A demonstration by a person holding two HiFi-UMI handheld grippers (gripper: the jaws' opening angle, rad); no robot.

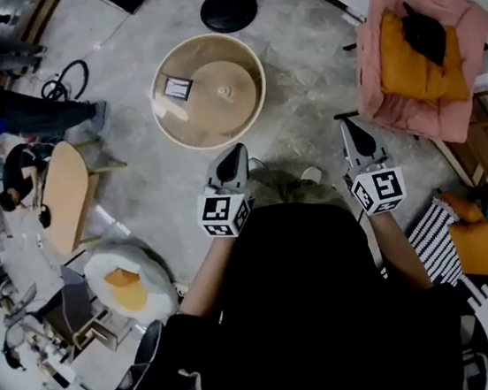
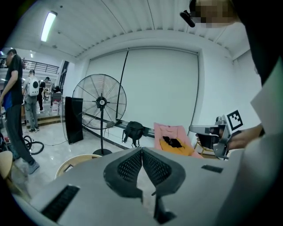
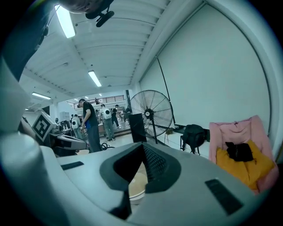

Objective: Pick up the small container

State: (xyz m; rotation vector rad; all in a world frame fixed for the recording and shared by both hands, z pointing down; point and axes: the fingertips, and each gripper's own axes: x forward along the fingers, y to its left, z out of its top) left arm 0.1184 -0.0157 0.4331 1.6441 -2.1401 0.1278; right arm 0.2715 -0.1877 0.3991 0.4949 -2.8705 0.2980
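Observation:
A round beige low table (image 1: pixel 250 108) stands on the floor ahead of me. On it lie a small dark-framed square container (image 1: pixel 177 87) and a tiny pale knob (image 1: pixel 224 90). My left gripper (image 1: pixel 239 148) hovers just short of the table's near rim, jaws shut and empty. My right gripper (image 1: pixel 345 123) is held further right over bare floor, also shut with nothing in it. In the left gripper view the shut tips (image 2: pixel 142 148) point past the table (image 2: pixel 77 163). In the right gripper view the closed tips (image 3: pixel 143 145) stand above the table's rim (image 3: pixel 135 187).
A pink armchair (image 1: pixel 392 103) with an orange cushion stands at the right, a fan's black base (image 1: pixel 228 9) beyond the table. At the left are a wooden chair (image 1: pixel 66 195), an egg-shaped cushion (image 1: pixel 127 285) and people (image 1: pixel 2 114). A striped rug (image 1: pixel 433 245) lies right.

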